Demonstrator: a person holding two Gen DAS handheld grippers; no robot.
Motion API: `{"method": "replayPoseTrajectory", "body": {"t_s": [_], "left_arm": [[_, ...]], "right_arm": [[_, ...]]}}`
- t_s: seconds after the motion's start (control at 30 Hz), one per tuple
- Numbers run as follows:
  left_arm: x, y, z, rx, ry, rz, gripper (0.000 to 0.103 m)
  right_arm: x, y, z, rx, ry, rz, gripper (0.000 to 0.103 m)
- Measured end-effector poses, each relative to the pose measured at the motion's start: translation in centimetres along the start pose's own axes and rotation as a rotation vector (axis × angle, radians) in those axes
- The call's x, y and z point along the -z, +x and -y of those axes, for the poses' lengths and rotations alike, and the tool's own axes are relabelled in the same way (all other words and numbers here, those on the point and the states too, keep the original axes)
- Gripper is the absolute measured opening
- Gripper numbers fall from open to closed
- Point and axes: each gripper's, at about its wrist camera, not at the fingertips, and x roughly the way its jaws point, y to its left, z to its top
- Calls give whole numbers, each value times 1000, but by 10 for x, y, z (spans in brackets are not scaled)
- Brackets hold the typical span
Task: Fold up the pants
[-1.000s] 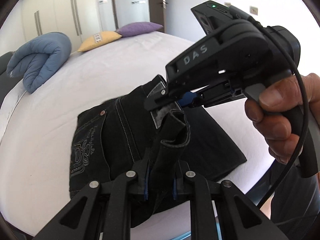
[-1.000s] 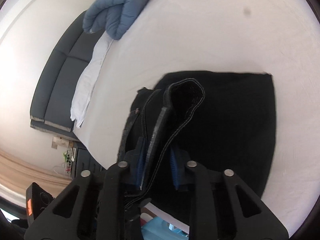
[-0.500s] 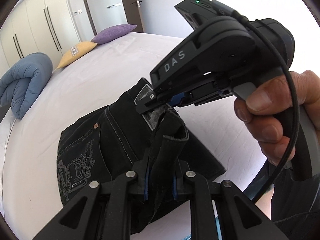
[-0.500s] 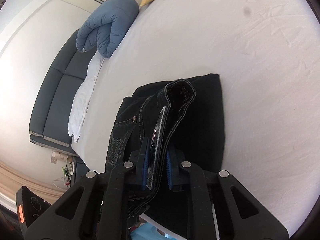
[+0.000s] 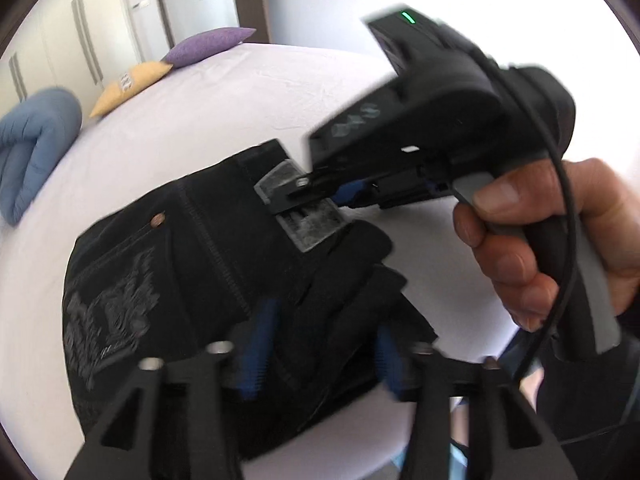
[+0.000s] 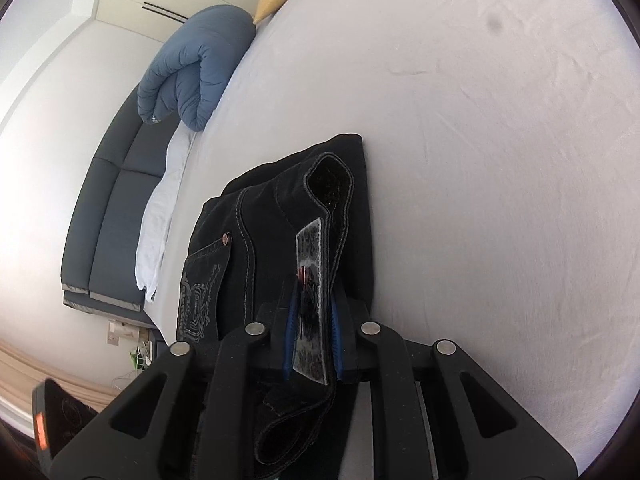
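Black pants [image 5: 192, 272] lie folded on the white bed [image 5: 224, 92], back pocket embroidery facing up; they also show in the right wrist view [image 6: 256, 248]. My right gripper [image 6: 312, 320] is shut on the waistband at its grey label [image 6: 310, 280]; in the left wrist view it [image 5: 316, 196] comes in from the right, held by a hand. My left gripper [image 5: 320, 348] is open, its blue pads [image 5: 256, 352] apart on either side of a fold of the pants near the bed's front edge.
A rolled blue duvet [image 5: 32, 148], a yellow pillow [image 5: 128, 84] and a purple pillow [image 5: 208, 44] lie at the far side of the bed. A dark grey sofa [image 6: 112, 208] stands beside the bed. Wardrobes and a door are behind.
My left gripper has opened and let go of the waistband fold. My right gripper still holds the waistband, and the pants have dropped lower onto the bed, into a narrower stack.
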Motion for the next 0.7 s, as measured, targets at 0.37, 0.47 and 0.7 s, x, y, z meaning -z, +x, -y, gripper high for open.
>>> {"method": "replayPoseTrajectory", "body": {"t_s": [0.37, 0.47, 0.7], "left_arm": [[45, -67, -98, 20, -294, 61, 68], [39, -66, -116, 24, -345, 50, 52], [-4, -49, -181, -17, -421, 66, 29]], "right_arm": [[13, -67, -42, -110, -43, 74, 19], [26, -32, -56, -22, -111, -42, 19], [43, -1, -7, 80, 17, -92, 0]]}}
